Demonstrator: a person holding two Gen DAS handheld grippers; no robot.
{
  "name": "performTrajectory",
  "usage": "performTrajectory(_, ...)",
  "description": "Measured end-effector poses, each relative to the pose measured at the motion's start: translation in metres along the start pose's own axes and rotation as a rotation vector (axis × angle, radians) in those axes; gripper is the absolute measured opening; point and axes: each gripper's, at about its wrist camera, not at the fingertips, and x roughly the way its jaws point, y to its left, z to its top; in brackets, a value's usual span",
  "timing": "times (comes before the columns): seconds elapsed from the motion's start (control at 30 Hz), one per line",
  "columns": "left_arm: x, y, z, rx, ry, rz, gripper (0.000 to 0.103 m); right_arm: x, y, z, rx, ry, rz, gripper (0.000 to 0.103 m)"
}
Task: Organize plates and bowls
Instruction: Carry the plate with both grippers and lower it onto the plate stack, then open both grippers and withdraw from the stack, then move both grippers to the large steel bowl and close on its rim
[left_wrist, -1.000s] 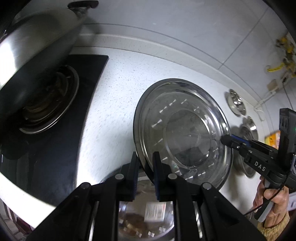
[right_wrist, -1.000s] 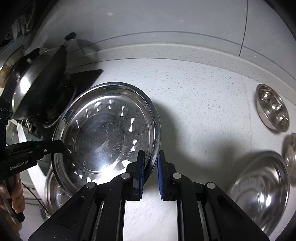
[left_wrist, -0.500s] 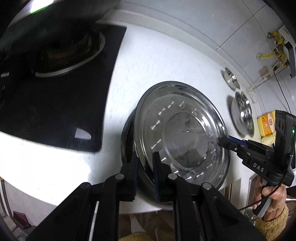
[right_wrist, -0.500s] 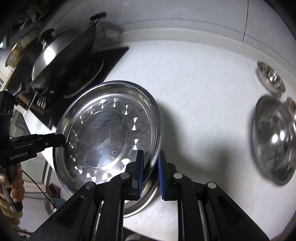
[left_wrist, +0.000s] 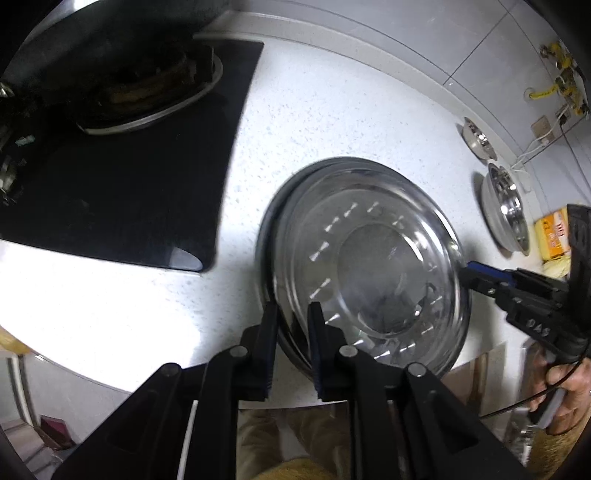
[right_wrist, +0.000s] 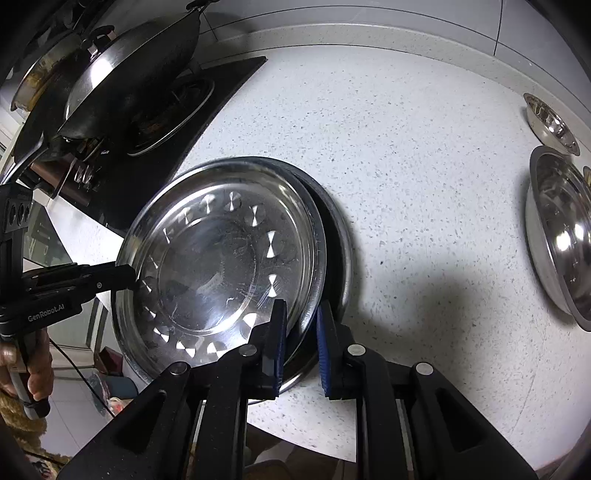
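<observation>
A steel plate (left_wrist: 369, 266) (right_wrist: 214, 266) with a ring of stamped marks lies nearly nested on a second steel plate (left_wrist: 266, 236) (right_wrist: 340, 251) near the counter's front edge. My left gripper (left_wrist: 291, 317) straddles its near-left rim; the jaws are opening and the pads look just clear of the rim. On the opposite rim, my right gripper (right_wrist: 301, 317) has its jaws starting to open, with the rim still against the pads. Each gripper also shows in the other's view, the left gripper (right_wrist: 125, 273) and the right gripper (left_wrist: 469, 267).
A black hob (left_wrist: 110, 166) with a wok (right_wrist: 129, 81) lies to the left. A large steel bowl (right_wrist: 561, 236) (left_wrist: 506, 206) and a small bowl (right_wrist: 550, 122) (left_wrist: 478, 138) sit to the right by the wall, near a yellow packet (left_wrist: 554, 236). The counter edge runs just under the plates.
The plate, held by both grippers, has moved away from the hob and down onto the second plate at the counter's front. Both pairs of jaws now stand slightly wider.
</observation>
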Motion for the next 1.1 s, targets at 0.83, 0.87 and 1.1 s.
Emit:
performTrajectory(0.83, -0.047, -0.074, 0.000, -0.017, -0.103, 0.000, 0.025, -0.056, -0.046, -0.028, 0.004, -0.111, 0.000, 0.039)
performTrajectory(0.87, -0.044, -0.085, 0.000, -0.006, -0.098, -0.015, 0.025, -0.059, -0.053, -0.030, 0.015, -0.117, -0.003, 0.039)
performTrajectory(1.1, -0.016, -0.157, 0.013, 0.045, -0.040, -0.111, 0.025, -0.084, -0.113, -0.044, 0.117, -0.153, -0.046, 0.039)
